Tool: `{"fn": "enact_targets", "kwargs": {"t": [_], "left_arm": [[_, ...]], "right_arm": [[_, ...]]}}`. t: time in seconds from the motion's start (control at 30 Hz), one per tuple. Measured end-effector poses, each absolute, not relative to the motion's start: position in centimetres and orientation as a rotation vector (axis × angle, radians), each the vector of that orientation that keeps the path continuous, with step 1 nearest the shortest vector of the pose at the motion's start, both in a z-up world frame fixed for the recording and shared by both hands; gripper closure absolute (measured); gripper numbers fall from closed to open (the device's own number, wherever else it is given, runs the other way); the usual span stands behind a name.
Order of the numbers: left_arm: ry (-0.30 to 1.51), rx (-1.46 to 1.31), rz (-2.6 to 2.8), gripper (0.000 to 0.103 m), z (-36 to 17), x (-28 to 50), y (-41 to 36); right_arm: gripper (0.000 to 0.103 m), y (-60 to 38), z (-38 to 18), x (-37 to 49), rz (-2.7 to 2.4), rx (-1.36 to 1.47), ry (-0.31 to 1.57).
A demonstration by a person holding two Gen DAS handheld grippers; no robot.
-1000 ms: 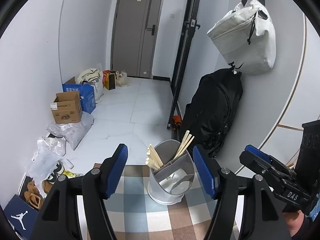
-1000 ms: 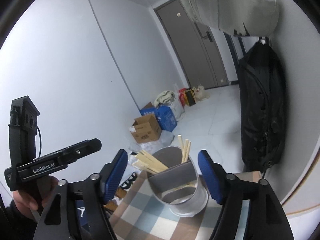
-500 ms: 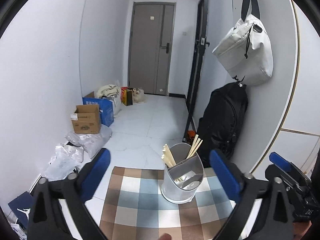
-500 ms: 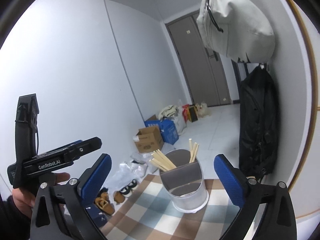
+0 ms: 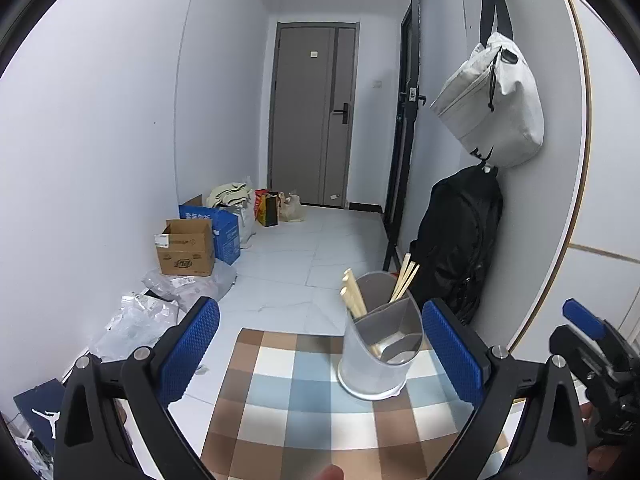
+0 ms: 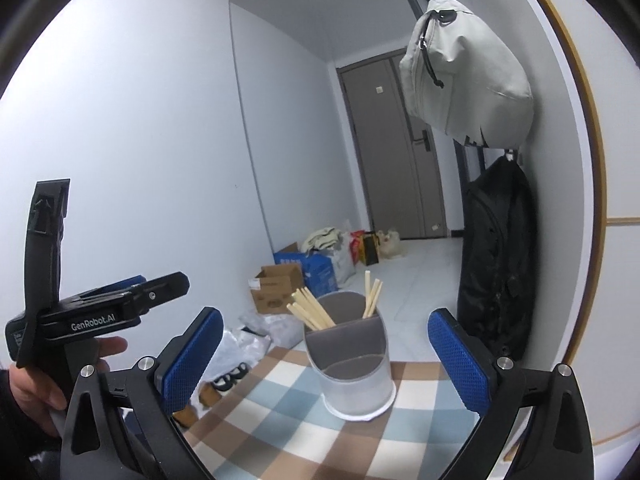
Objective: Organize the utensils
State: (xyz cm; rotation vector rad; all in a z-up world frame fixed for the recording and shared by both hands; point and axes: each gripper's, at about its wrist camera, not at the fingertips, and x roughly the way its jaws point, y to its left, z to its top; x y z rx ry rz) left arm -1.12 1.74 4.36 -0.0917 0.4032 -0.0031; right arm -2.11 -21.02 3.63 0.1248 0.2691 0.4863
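Observation:
A grey divided utensil holder (image 5: 380, 354) (image 6: 352, 364) stands upright near the far edge of a checked tablecloth (image 5: 304, 404) (image 6: 296, 412). Wooden chopsticks (image 5: 354, 294) (image 6: 310, 312) lean out of its back compartments in two bunches. My left gripper (image 5: 320, 352) is open, its blue pads wide apart and short of the holder, which sits toward the right pad. My right gripper (image 6: 324, 356) is open too, with the holder in front of it between the pads but untouched. The left gripper's body shows at the left of the right wrist view, held by a hand (image 6: 28, 392).
The table ends just behind the holder, with floor beyond. A white wall runs along the right, with a black backpack (image 5: 460, 248) and a pale bag (image 5: 492, 108) hanging on it. Cardboard boxes (image 5: 186, 254), plastic bags and shoes lie on the floor at left.
Both grippers drew back from the holder and their jaws spread from partly open to wide. The holder now looks smaller and stands clear of the pads.

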Motion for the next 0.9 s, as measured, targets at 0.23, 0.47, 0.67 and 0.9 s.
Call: {"fn": "enact_targets", "kwargs": {"t": [0.23, 0.47, 0.67, 0.9], "left_arm": [[0.411, -0.087, 0.015, 0.004, 2.3, -1.5, 1.6], [0.402, -0.058, 0.025, 0.004, 0.1, -1.4, 1.2], [0.430, -0.074, 0.026, 0.004, -1.3, -1.1, 1.5], [0.422, -0.073, 0.030, 0.004, -1.1, -1.3, 1.5]], "right_arm": [[0.000, -21.3, 1.3, -2.2, 0.470, 0.119, 0.305], [0.000, -21.1, -0.2, -2.5, 0.464, 0.118, 0.312], [0.000, -20.4, -1.0, -2.7, 0.481, 0.109, 0.332], [0.000, -20.0, -1.4, -2.5, 0.471, 0.088, 0.341]]}}
